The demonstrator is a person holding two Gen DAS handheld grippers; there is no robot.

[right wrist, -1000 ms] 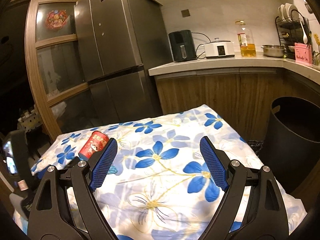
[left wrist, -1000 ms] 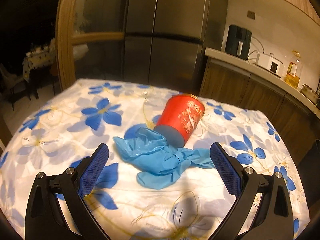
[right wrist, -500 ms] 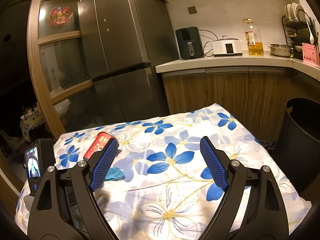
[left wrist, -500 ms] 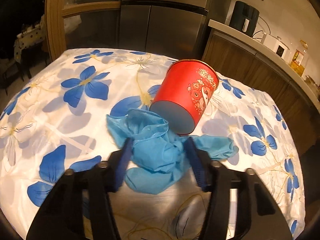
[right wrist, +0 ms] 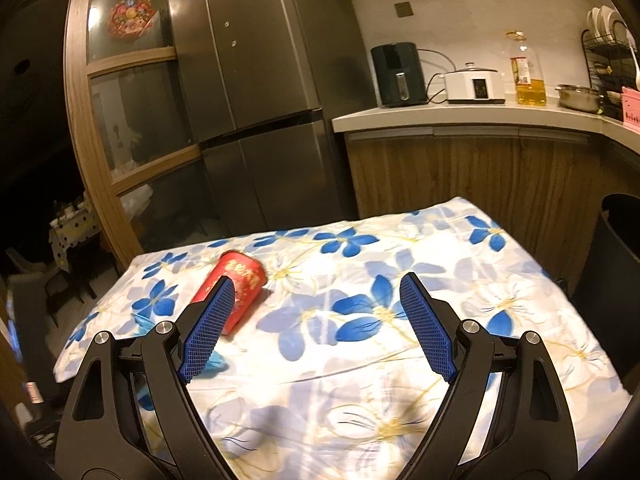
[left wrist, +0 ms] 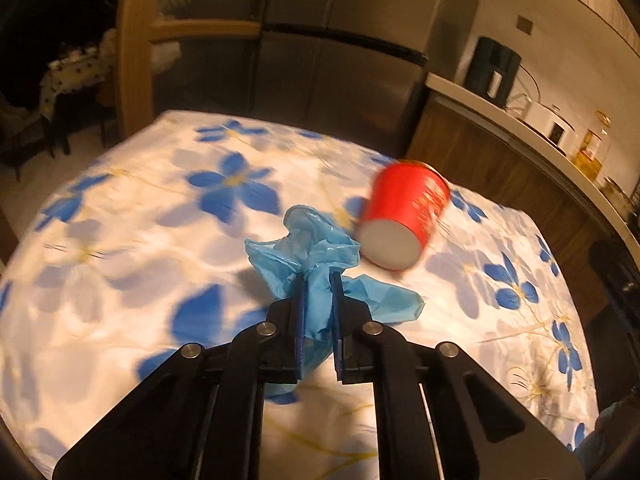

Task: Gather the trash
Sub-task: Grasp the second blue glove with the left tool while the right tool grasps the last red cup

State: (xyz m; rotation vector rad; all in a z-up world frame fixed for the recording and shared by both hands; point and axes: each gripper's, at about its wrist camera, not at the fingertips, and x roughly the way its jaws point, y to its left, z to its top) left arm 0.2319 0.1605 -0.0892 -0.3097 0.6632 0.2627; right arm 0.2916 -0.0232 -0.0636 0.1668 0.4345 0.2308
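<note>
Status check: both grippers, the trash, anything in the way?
Left gripper just closed on blue glove. Right gripper open, empty. Red cup lying beside glove, uncollected. Bin at table's right; path clear.

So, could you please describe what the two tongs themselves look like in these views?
Both match: the left tongs and right tongs have black, angular plastic arms with triangular cut-outs, joined by round silver pivot bolts. Each finger carries a flat blue pad with a fine grid texture. No cables, markings or sleeves show.

Glove (left wrist: 316,248) thin glossy blue plastic; tablecloth (left wrist: 120,240) soft matt cloth; fridge (right wrist: 260,80) brushed metal.
</note>
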